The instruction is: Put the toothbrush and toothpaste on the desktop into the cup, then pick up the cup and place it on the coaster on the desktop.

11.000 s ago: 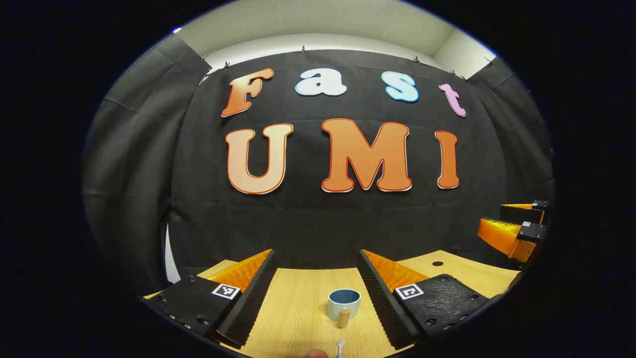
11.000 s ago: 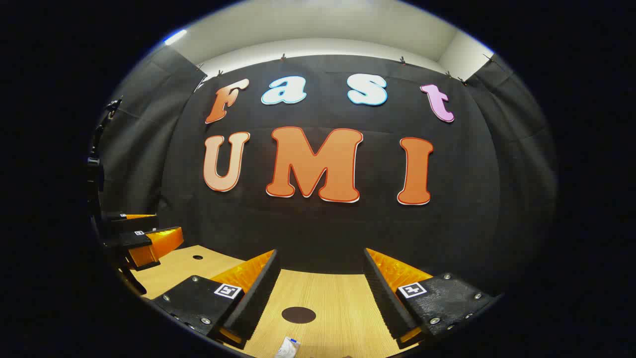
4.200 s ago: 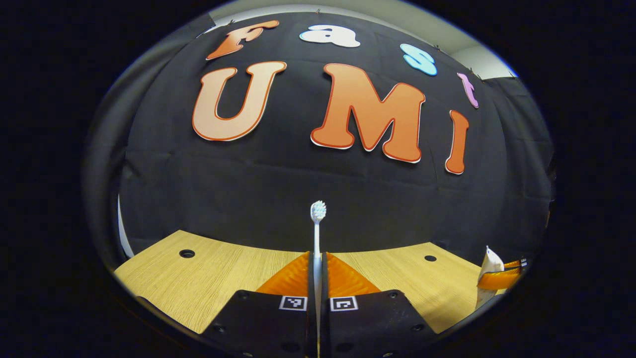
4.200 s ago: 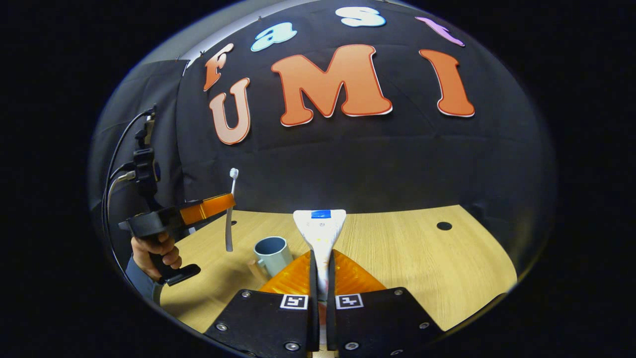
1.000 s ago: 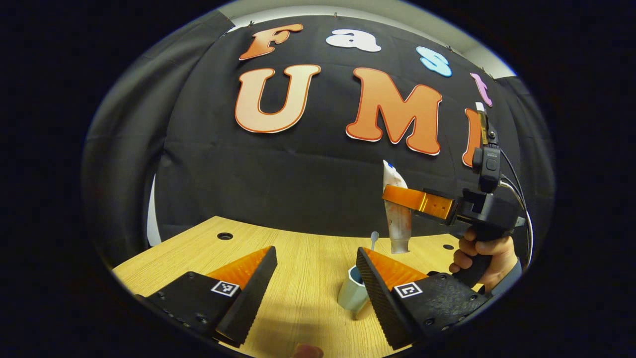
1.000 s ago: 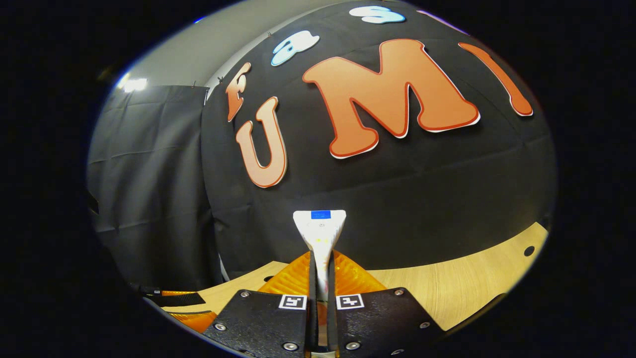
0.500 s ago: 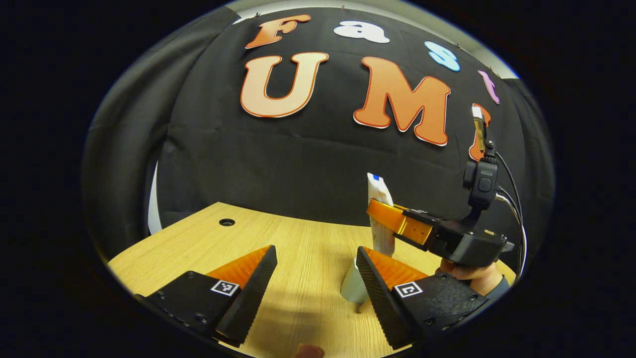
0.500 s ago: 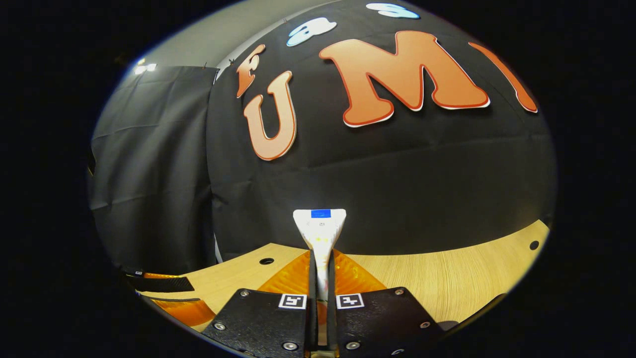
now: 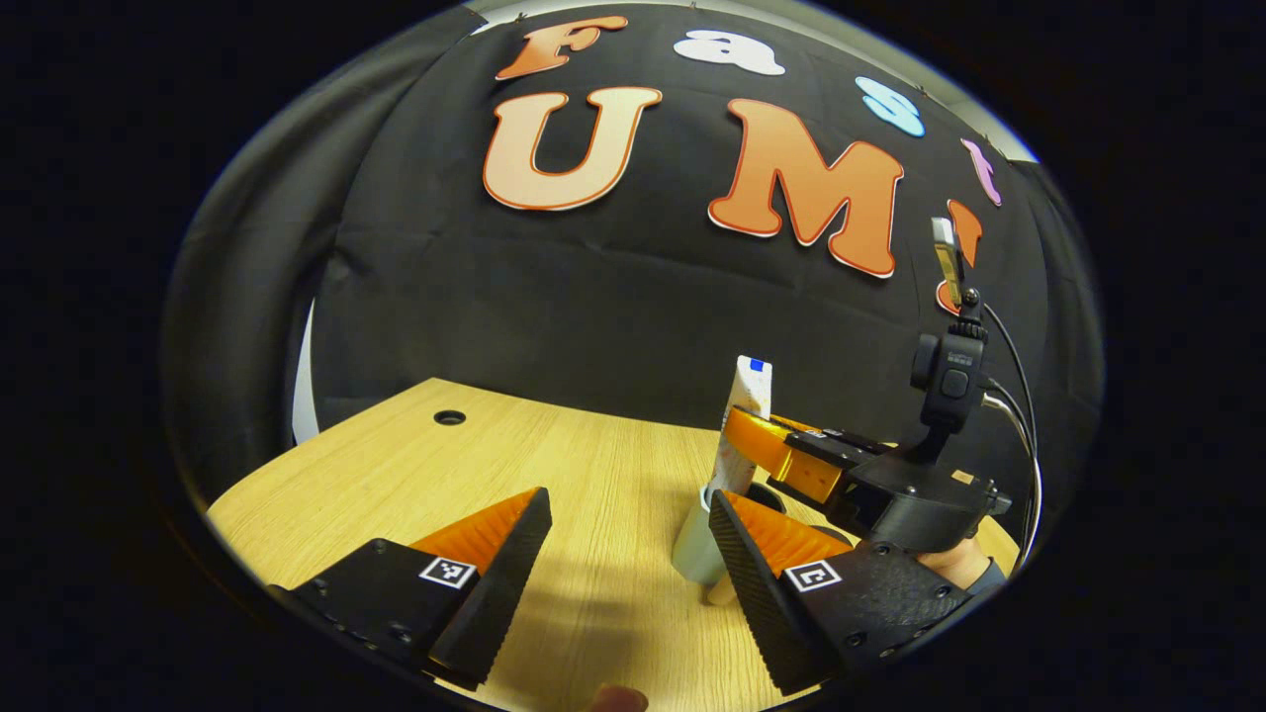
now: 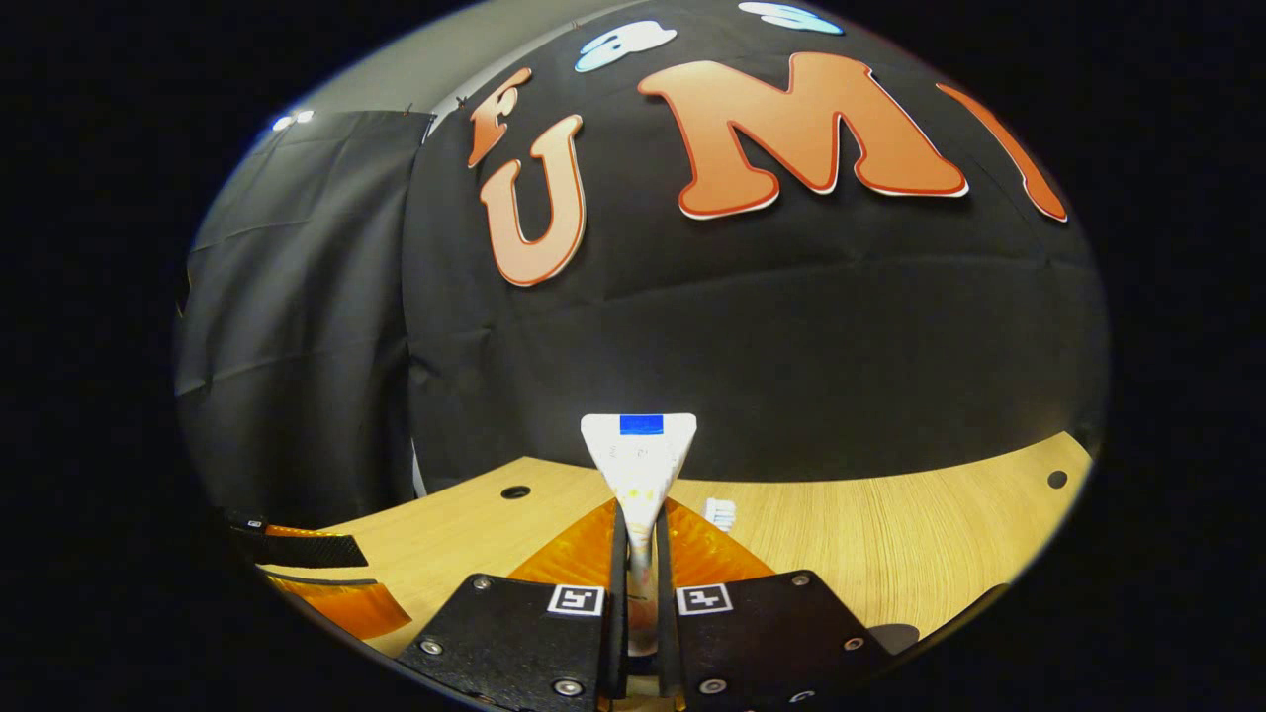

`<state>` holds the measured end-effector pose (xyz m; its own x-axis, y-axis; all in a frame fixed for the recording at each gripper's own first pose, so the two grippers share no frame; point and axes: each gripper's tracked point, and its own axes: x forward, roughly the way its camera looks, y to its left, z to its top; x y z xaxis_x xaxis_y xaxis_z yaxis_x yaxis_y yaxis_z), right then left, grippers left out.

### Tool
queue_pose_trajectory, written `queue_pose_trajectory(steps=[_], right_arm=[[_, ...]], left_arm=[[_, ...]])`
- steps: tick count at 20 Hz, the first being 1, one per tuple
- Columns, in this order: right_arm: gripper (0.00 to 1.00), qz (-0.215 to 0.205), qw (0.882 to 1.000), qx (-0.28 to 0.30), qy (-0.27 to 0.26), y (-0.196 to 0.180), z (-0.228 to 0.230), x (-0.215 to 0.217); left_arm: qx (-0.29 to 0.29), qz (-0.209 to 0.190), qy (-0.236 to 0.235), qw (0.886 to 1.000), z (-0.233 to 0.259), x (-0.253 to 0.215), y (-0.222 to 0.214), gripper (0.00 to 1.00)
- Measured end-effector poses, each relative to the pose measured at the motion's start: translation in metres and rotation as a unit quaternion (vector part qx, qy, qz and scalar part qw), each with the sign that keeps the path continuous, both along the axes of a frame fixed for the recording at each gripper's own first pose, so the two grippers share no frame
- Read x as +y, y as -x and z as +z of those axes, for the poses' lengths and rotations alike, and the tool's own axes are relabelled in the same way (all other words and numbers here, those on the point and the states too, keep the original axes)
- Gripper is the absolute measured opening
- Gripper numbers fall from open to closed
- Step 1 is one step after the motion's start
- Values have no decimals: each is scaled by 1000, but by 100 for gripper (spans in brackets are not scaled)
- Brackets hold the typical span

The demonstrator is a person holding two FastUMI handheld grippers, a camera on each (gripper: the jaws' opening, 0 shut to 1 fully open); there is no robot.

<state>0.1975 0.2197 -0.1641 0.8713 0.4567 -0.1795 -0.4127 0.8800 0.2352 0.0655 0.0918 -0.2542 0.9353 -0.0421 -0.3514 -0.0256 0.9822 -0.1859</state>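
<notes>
A pale cup (image 9: 692,544) with a light wooden handle stands on the wooden desktop (image 9: 415,475), partly hidden by one finger of my open left gripper (image 9: 628,499), which holds nothing. The white toothpaste tube (image 9: 744,410) stands upright with its lower end at the cup's mouth. My right gripper (image 9: 744,435) is shut on the tube, and a hand holds that gripper. In the right gripper view the tube (image 10: 639,450) rises from between the shut fingers of my right gripper (image 10: 638,514). The toothbrush's white head (image 10: 719,514) pokes up just right of them.
Round holes (image 9: 449,417) (image 10: 1058,480) pierce the desktop near its far corners. The left gripper's fingers (image 10: 297,550) show at the lower left of the right gripper view. A dark rounded patch (image 10: 895,638) lies on the desktop at the bottom right.
Over the last second the right gripper has come down and leftward with the toothpaste tube, bringing its lower end to the cup's mouth. The left gripper stays open beside the cup.
</notes>
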Motion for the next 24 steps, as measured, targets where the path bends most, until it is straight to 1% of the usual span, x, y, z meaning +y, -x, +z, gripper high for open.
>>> queue_pose_trajectory(steps=[1,2,5,6,7,8,9,10,11,13,15,16,17,19,22,24], right_arm=[[7,1,1000,10,5,3,-3,-2],[13,2,1000,22,11,6,-8,-4],[18,11,998,51,37,19,-17,-11],[20,16,997,57,43,24,-17,-13],[17,18,997,61,51,28,-18,-15],[25,23,996,65,61,32,-18,-17],[29,22,995,66,72,36,-17,-22],[31,16,994,64,82,38,-14,-30],[40,10,995,59,85,41,-10,-38],[49,4,996,55,72,47,7,-51],[65,-9,997,44,59,51,26,-69],[69,-17,998,35,57,53,36,-79],[75,-26,998,25,54,55,46,-89],[83,-41,998,2,51,60,71,-111],[89,-57,997,-25,50,74,101,-140],[92,-63,996,-37,53,85,116,-159]], left_arm=[[6,-3,2,1000,-2,-2,3,98],[8,-4,1,1000,-2,-3,3,97],[10,-13,-29,999,-4,-14,7,97],[9,-18,-39,999,-4,-18,8,97],[9,-22,-44,999,-4,-22,8,96],[12,-29,-41,999,-4,-29,9,96],[14,-37,-37,999,-4,-36,9,96],[16,-43,-37,998,-4,-41,11,97],[22,-48,-41,998,-3,-45,8,96],[38,-57,-54,996,-8,-51,9,96],[50,-70,-47,995,-8,-60,10,96],[54,-75,-42,995,-7,-66,9,96],[59,-79,-39,994,-5,-69,7,96],[71,-86,-33,993,-3,-76,3,96],[95,-94,-34,990,0,-83,-5,96],[107,-115,-30,987,2,-95,-15,96]])
